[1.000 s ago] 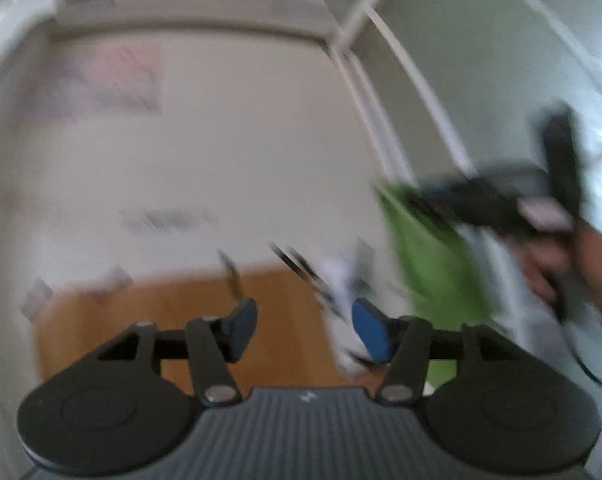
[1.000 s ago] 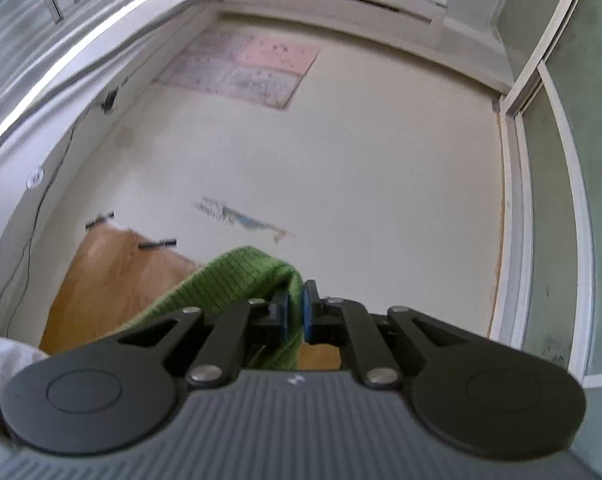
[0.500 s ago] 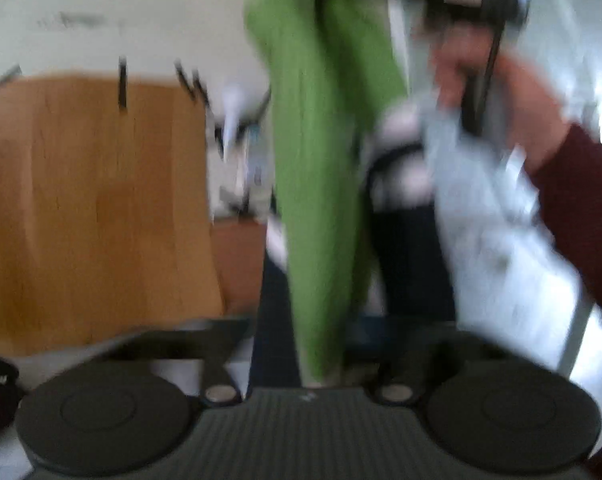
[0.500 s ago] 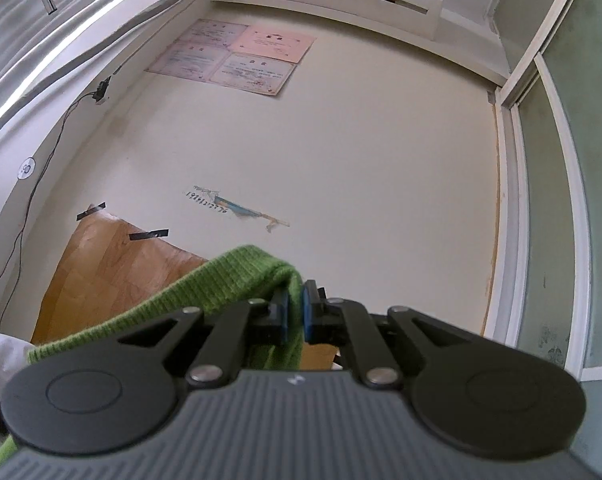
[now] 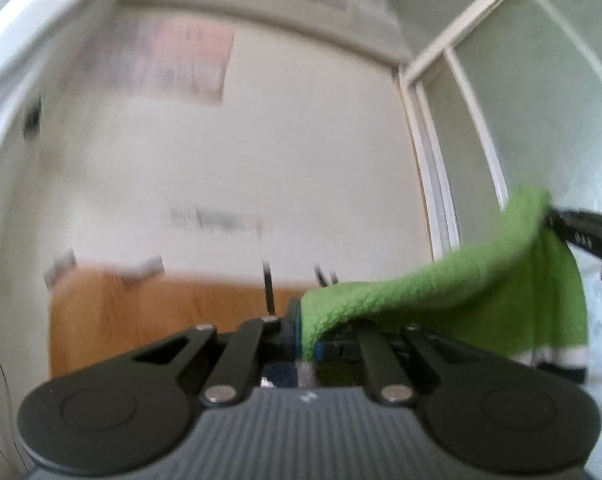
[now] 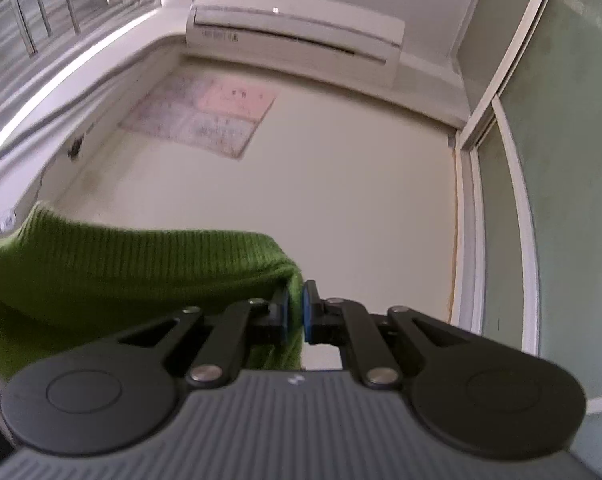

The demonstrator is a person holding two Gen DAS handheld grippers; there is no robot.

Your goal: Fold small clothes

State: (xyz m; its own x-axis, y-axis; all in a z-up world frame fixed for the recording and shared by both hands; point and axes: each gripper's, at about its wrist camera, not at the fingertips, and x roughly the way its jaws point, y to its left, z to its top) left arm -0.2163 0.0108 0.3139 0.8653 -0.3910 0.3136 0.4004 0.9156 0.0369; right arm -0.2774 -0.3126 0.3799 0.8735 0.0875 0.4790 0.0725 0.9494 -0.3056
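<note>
Green ribbed knit garment, draped

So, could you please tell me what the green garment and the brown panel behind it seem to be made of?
The green garment looks like a soft ribbed knit, wool or acrylic; fine ribs show, with a white and dark band at one edge. The brown panel looks like matt wood or wood-look board, but blur hides the grain.
</note>
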